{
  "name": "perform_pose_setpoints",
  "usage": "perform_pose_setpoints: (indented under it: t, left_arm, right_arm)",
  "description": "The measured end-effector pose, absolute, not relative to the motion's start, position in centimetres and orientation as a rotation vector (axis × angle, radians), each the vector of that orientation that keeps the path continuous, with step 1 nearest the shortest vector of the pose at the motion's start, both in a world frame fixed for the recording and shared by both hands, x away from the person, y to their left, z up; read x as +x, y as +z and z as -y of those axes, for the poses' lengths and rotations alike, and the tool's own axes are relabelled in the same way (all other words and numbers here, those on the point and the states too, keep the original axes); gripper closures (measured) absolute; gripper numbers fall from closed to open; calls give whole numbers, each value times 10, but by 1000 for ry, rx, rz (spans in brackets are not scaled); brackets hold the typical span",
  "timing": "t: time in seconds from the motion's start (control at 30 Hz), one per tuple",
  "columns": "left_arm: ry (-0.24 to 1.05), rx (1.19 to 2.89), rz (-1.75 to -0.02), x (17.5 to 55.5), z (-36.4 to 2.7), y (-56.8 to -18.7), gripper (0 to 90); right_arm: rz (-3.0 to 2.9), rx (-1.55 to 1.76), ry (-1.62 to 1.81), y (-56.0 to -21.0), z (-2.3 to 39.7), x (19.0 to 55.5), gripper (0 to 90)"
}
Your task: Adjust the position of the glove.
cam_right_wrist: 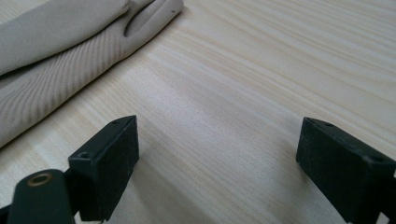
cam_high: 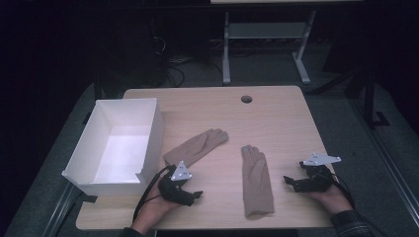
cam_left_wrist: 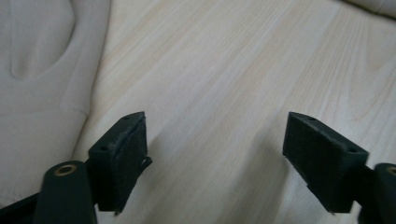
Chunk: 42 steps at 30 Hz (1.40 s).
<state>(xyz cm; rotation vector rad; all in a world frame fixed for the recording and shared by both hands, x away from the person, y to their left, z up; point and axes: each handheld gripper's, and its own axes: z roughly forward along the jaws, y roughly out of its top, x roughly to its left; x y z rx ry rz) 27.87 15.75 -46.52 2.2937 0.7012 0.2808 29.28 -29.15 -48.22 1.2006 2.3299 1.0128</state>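
- Currently, two tan gloves are laid flat on the wooden table [cam_high: 276, 106]: the left glove [cam_high: 196, 146] lies slantwise near the middle, just beside the white box [cam_high: 148, 143] at the left edge, and the right glove [cam_high: 257, 180] lies lengthwise with its cuff toward the near edge.
- The left gripper [cam_high: 196, 194] is held low near the near edge, between box and right glove; its jaws are spread with bare wood between them, nothing pinched.
- In the left gripper view, glove fabric [cam_left_wrist: 42, 93] is seen beside the left jaw, apart from the pads.
- The right gripper [cam_high: 289, 181] is held near the right edge, pointed at the right glove; its jaws are spread wide and empty, with the glove [cam_right_wrist: 60, 70] off to one side in the right gripper view.
- A grasp could be missed if the jaws are closed on the table rather than on fabric, since the gloves lie thin and flat.
- A single layer might be pinched, so that the glove unfolds, drags or slips on the lift.
- The box wall could be knocked by the left gripper if a glove is carried over too low.
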Motion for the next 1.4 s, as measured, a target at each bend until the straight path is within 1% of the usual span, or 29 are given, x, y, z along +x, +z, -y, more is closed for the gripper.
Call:
perform_pose_setpoints:
  t: [0.03, 0.13, 0.2, 0.3, 0.33, 0.37, 0.4, 0.43, 0.47, 0.53, 0.57, 0.6, 0.67, 0.83, 0.93, 1.1, 1.13, 1.4]
  left_arm:
    - [277, 2285, -711, 280, -156, -463, 247]
    - [288, 2263, -727, 285, -154, -456, 360]
    - [298, 2247, -728, 289, -152, -452, 472]
    - [291, 2249, -747, 296, -149, -449, 564]
    - [300, 2247, -749, 300, -147, -449, 632]
    - [300, 2247, -749, 300, -147, -449, 665]
    - [300, 2249, -752, 303, -146, -448, 665]
    - [298, 2240, -755, 306, -146, -447, 699]
    - [298, 2239, -765, 309, -145, -446, 765]
    - [314, 2241, -777, 314, -144, -444, 812]
    - [310, 2234, -788, 318, -143, -443, 812]
    - [311, 2227, -793, 321, -143, -442, 856]
    - [307, 2219, -818, 329, -141, -440, 895]
    - [321, 2219, -851, 340, -138, -441, 897]
    - [368, 2231, -861, 350, -136, -441, 897]
    - [400, 2216, -877, 362, -135, -441, 897]
    - [386, 2231, -879, 365, -134, -442, 897]
    - [403, 2295, -873, 377, -126, -451, 897]
  right_arm:
    - [-2330, 1201, 1013, -482, 291, 293, 123]
    - [-2330, 1201, 1013, -482, 291, 293, 123]
    - [-2330, 1203, 1012, -482, 291, 293, 123]
    - [-2328, 1205, 1013, -482, 291, 293, 123]
    - [-2328, 1204, 1013, -482, 291, 293, 123]
    - [-2328, 1204, 1013, -482, 291, 293, 123]
    - [-2328, 1205, 1014, -482, 291, 293, 123]
    - [-2328, 1205, 1013, -482, 291, 293, 123]
    - [-2328, 1205, 1014, -482, 291, 293, 123]
    - [-2328, 1205, 1014, -482, 291, 293, 123]
    - [-2329, 1204, 1014, -482, 291, 293, 123]
    - [-2329, 1203, 1013, -482, 291, 293, 124]
    - [-2330, 1202, 1014, -482, 291, 294, 123]
    - [-2330, 1202, 1015, -482, 291, 294, 124]
    - [-2335, 1192, 1016, -482, 291, 294, 124]
    - [-2336, 1192, 1016, -482, 291, 294, 124]
    - [-2336, 1191, 1016, -482, 291, 294, 124]
    - [-2336, 1194, 1018, -482, 290, 294, 124]
